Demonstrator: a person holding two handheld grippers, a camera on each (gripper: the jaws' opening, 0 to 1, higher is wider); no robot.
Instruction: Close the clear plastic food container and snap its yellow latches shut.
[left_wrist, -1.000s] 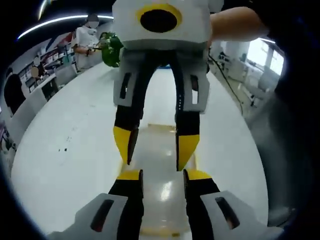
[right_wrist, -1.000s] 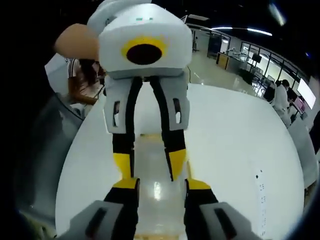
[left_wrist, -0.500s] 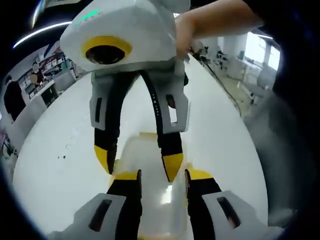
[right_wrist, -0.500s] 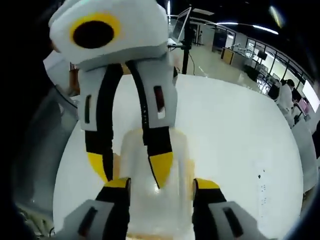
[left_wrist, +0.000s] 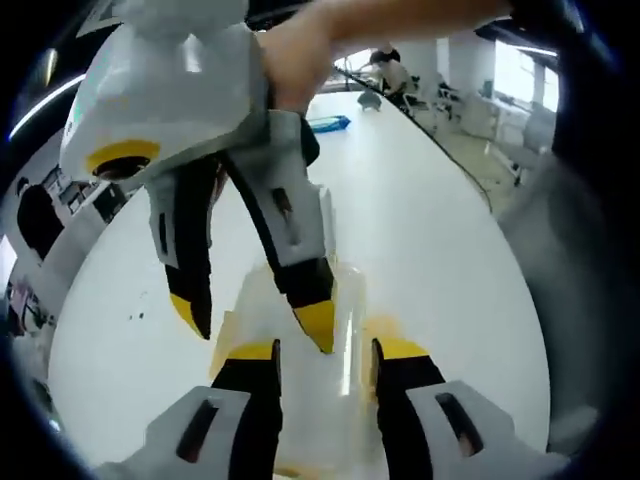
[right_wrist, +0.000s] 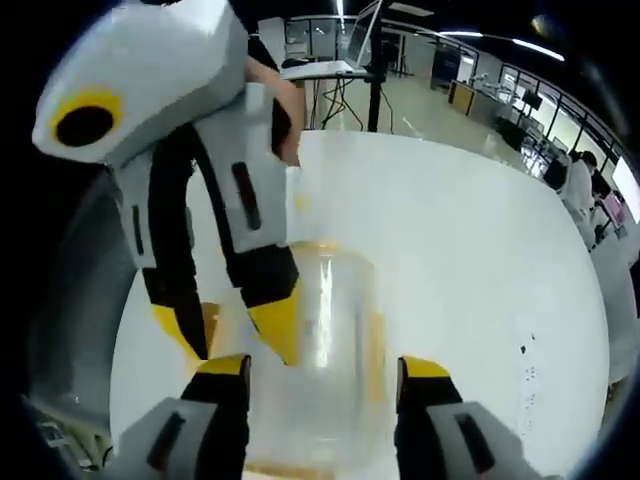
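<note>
My left gripper (left_wrist: 322, 360) has its fingers (left_wrist: 252, 372) spread apart with nothing between them, hovering over the near end of the container (left_wrist: 300, 330). My right gripper (right_wrist: 323, 378) is the same: fingers (right_wrist: 222, 385) parted, empty, over its own end of the container (right_wrist: 325, 350). Each tool also shows in the other's view, coming in from the far end with yellow tips down near the lid, so the two face each other across the box. Whether any tip touches the plastic I cannot tell.

The container lies on the white surface (left_wrist: 430, 240) between the two tools. Its long axis runs from one gripper to the other, straight away from me in both views, with yellow latches along the long sides (right_wrist: 374, 345) and at the far end (left_wrist: 272, 268). The lid looks to be down, but I cannot tell which latches are snapped.

My worry is the crowding. With both sets of tips this close over the lid, a press on one latch could knock the other tool or tip the light box up at the opposite end. A push that lands off the latch would likely slide the box along the smooth surface rather than click it shut, and the clear plastic makes edges hard to judge.
</note>
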